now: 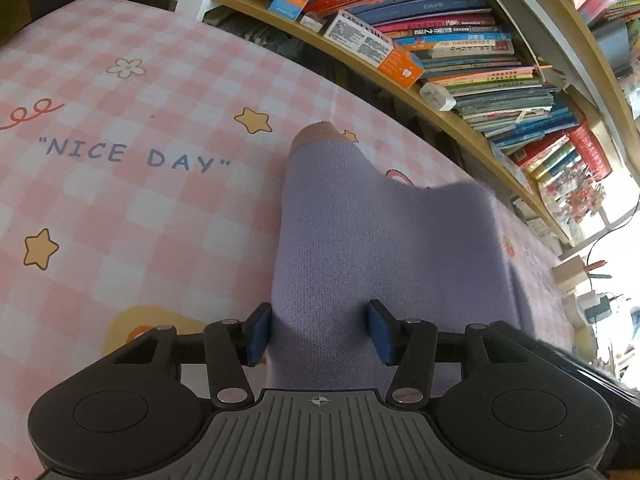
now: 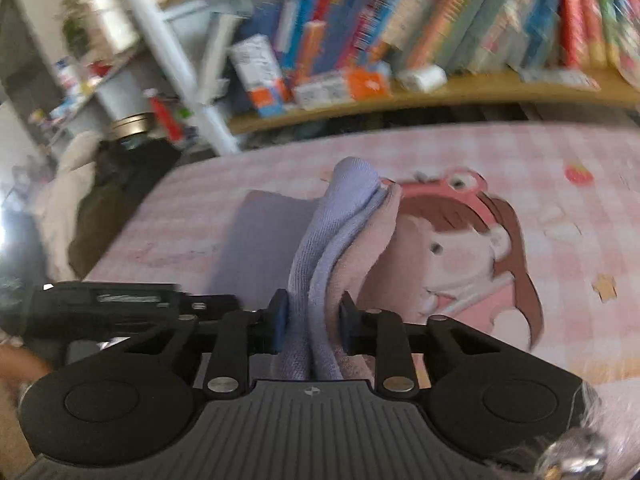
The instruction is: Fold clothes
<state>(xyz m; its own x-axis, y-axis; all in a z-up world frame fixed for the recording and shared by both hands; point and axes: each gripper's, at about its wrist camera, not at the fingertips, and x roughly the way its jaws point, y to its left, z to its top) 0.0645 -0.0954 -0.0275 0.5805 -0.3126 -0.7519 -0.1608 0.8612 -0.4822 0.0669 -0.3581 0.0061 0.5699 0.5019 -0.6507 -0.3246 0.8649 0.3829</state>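
On the bed (image 1: 120, 208), over its pink checked sheet, lies a lilac knitted garment (image 1: 380, 248) with a dusty-pink cuff (image 1: 316, 132) at its far end. The left gripper (image 1: 320, 332) straddles the near part of the knit with its blue pads standing apart, the left one against the fabric edge and the right one seemingly clear of it, so nothing is pinched there yet. The right gripper (image 2: 312, 328) is clamped on a bunched ridge of the same garment (image 2: 340, 240), lilac and pink layers gathered between the pads; that view is smeared, so how many layers it holds is uncertain.

To fold well, the left side should probably close fully on the cloth before any lift, and both should travel together so the edge lands square.

Behind the bed, a wooden shelf (image 1: 460, 120) holds stacked books (image 1: 460, 40) and small cartons (image 1: 360, 36).
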